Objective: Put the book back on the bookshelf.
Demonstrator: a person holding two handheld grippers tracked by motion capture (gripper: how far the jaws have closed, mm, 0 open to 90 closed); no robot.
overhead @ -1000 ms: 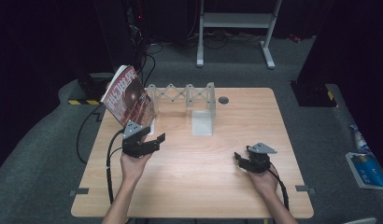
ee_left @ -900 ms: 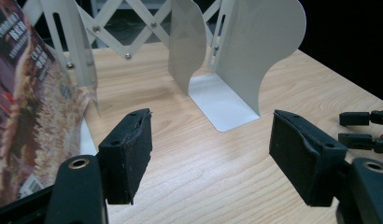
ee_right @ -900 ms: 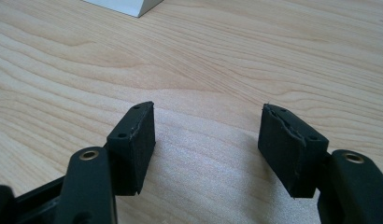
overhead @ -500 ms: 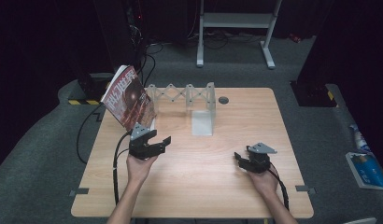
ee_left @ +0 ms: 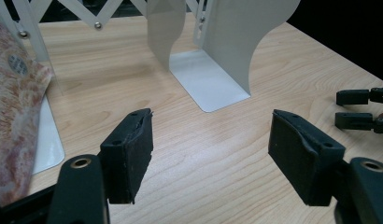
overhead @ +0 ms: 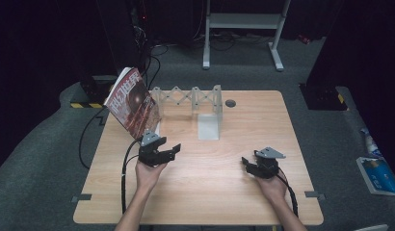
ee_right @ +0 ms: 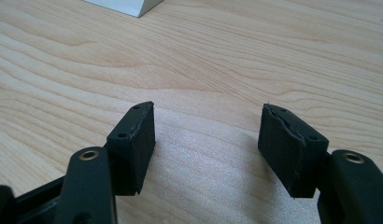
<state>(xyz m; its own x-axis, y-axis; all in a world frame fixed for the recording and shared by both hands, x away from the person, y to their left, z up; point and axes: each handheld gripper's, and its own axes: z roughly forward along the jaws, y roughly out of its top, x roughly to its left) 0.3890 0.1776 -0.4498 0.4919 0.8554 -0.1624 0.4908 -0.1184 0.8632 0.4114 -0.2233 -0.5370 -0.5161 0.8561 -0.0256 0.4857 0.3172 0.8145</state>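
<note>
1. Left hand-held gripper [overhead: 167, 153]: jaws spread wide, nothing between them, held just above the table [overhead: 243, 202] at its left-centre. In the left gripper view the pads [ee_left: 130, 156] framed bare wood.

2. Magazine [overhead: 134, 105]: the item nearest that gripper, lying up and to the left of it, toward the far left corner of the table. It stood tilted, leaning back to the left against the leftmost plate of the rack, its long axis running diagonally from low near the gripper to high at the far left. The left hand was clearly the nearer one; the coming move, by my judgement, turned on this short forward-left reach. In the left gripper view its lower edge [ee_left: 14, 126] showed at the left margin.

3. Right hand-held gripper [overhead: 251, 166]: jaws likewise wide apart and empty, low over the table at right-centre, well apart from the magazine. Its own view showed only wood grain between the pads [ee_right: 133, 147].

4. Expanding rack [overhead: 188, 96]: white scissor-lattice rack along the far edge, with an upright divider plate [overhead: 216, 111] and flat foot right of the magazine, apart from it.

5. Obstructions: none seen between left gripper and magazine; the divider stood off to the right of that path.

6. Surroundings: small dark disc [overhead: 230, 103] near the far edge; grey carpet around.
</note>
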